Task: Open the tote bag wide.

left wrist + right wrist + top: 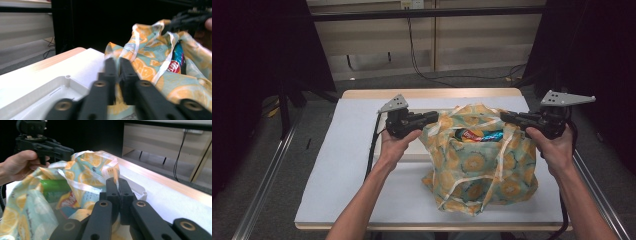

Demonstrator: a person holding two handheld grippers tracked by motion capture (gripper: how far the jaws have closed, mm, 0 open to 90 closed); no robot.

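- I have the orange-print bag (479,165) standing on the white cloth (347,170) that covers the table (432,93), right of the middle, and I am holding its mouth open from both sides.
- My left gripper (432,119) pinches the bag's left rim; in the left gripper view the jaws stand nearly together with a fold of the fabric between them, so I take that as a grip on the cloth, though a loose one.
- My right gripper (507,118) is clamped tight on the right rim; the right gripper view shows the pads pressed together on the fabric beside a white handle strap (82,187).
- Inside the mouth I see colourful snack packets (479,135), one green, one red and blue.
- The step in hand, as I judge it, is spreading the opening. Next calls for keeping both rims taut and level, or freeing 1 gripper to reach in.
- Edges: a shallow white tray (47,100) lies just left of the bag, under my left gripper, so I must not drop that hand much.
- The bag sits near the table's right edge; open room lies on the left half of the cloth and towards me.
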